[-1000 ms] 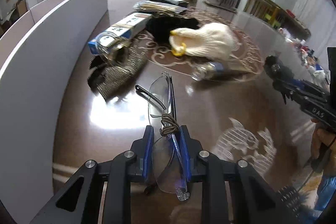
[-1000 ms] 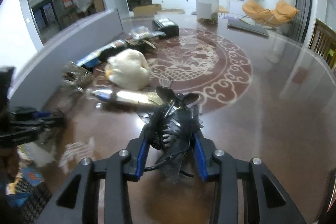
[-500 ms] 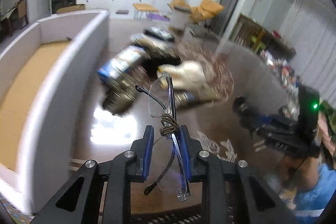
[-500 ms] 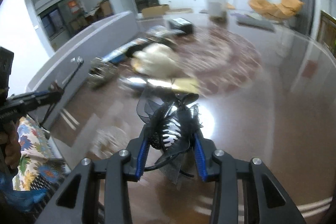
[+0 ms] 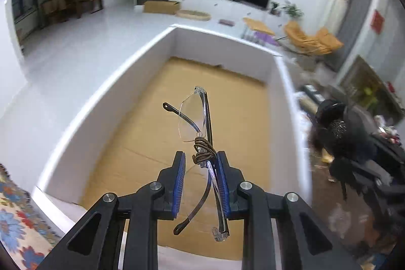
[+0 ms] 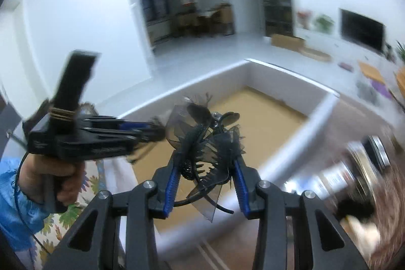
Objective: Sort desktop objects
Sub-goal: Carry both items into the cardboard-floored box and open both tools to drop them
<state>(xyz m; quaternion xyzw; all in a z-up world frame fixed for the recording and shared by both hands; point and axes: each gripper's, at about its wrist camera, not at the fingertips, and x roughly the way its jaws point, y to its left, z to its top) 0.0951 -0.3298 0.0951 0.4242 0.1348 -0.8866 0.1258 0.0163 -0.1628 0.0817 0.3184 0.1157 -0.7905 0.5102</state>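
Both grippers have moved from the table to above the box; my left gripper clamps the glasses, my right gripper clamps the hair clip.

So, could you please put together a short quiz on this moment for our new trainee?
1. True or false: the left gripper holds the glasses above the inside of the white box.
2. Multiple choice: what does the right gripper hold? A) a white glove B) a black hair clip C) a glass jar
3. Fill in: the floor of the white box is lined with brown ____.

Key
1. True; its cardboard floor shows behind the lenses.
2. B; black teeth and sheer black trim sit between the blue pads.
3. Cardboard.
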